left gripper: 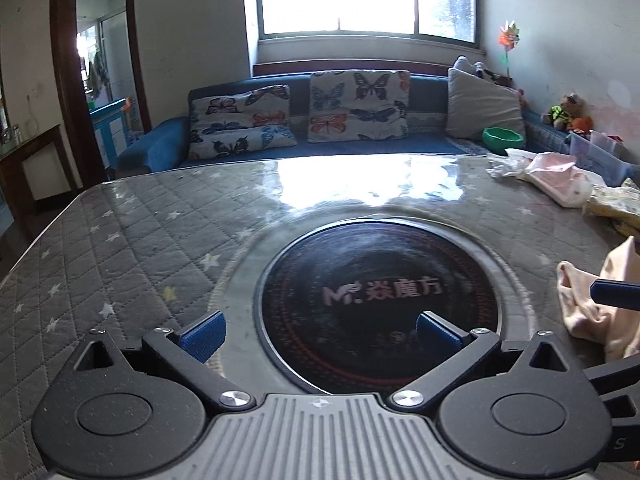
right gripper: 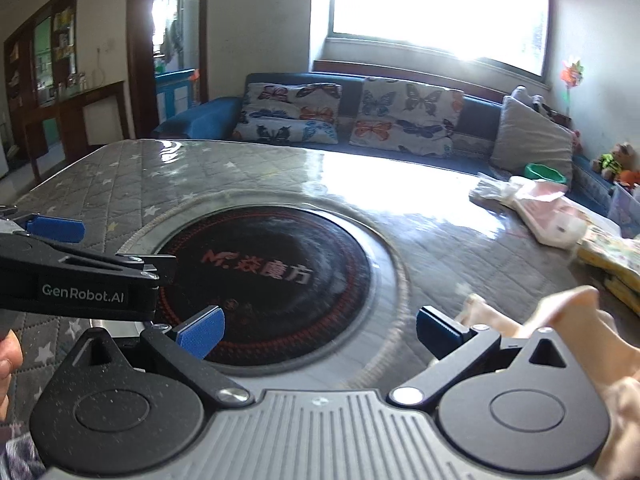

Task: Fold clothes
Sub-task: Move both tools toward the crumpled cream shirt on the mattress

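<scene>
Landmark: the black round cooktop disc [left gripper: 378,312] set in the tabletop [left gripper: 132,224], which wears a quilted grey star cover under a clear sheet.

Left claw [left gripper: 320,334]: spread wide, nothing between the blue pads, hanging over the near edge of the disc. Right claw [right gripper: 318,334]: also spread, empty, over the near-right edge of the disc; its right finger sits just beside the cloth, and contact can't be told because of blur.

Task's thing: a peach garment [left gripper: 596,300], crumpled and bunched, lying right of the disc and near the front. It's partly cut off by the frame edge in both views, so collar vs hem can't be told. Farther right of the disc and toward the sofa [left gripper: 320,148]: a pink-white bundle [left gripper: 556,176] and a yellow printed cloth [left gripper: 616,208]. They look flat-ish and stacked; folded or just piled, can't say.

Judgement on doing it well, w/ the peach piece bunched:
- Work over the open quilted area left of and beyond the disc; lots of room there.
- Pinch a single layer at an edge or corner, not a wad, one claw per corner.
- Pull apart till it lies flat before making any crease.
- The clear sheet looks slick, so cloth may slide; drag low and slow.
- Keep it off the right-hand pile so the pieces don't tangle.
</scene>
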